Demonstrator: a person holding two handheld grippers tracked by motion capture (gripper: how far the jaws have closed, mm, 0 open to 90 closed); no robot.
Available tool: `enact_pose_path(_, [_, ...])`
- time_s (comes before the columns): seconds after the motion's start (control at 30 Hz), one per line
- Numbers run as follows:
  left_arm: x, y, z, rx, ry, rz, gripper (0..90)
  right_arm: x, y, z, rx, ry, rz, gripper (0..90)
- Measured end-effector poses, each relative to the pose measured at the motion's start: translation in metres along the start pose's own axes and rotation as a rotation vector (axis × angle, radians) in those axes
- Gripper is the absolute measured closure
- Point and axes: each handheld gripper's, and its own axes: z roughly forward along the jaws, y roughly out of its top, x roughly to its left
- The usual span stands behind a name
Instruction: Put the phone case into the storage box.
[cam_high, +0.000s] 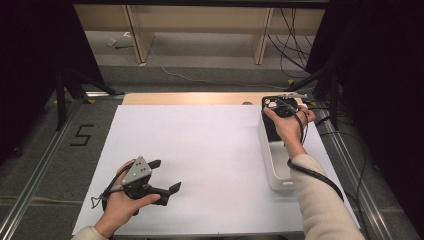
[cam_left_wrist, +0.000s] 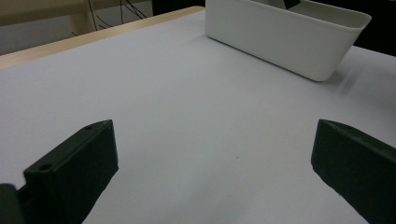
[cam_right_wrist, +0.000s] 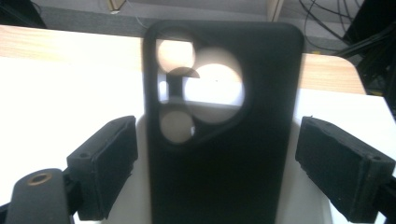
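We see our right gripper (cam_right_wrist: 215, 163) at the far end of the white bin (cam_high: 276, 165), its jaws parted on either side of a black phone case (cam_right_wrist: 224, 140) that stands upright in the bin; the pads stand clear of its edges. Our left gripper (cam_high: 165, 176) rests on the white bench (cam_high: 210, 150), jaws wide with nothing between them. A "5" (cam_high: 81, 135) is marked on the floor beside the bench.

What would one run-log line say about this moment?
left gripper: open, empty, above white table sheet | right gripper: open, jaws flanking upright black phone case, gaps both sides | case at long white plastic bin
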Motion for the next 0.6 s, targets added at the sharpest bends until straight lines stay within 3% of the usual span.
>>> enact_pose_path(0.6, [-0.0007, -0.0001, 0.0005, -0.001, -0.001, -0.006, 0.1, -0.0007, 0.0005, -0.0101, -0.037, 0.003, -0.011, 14.7])
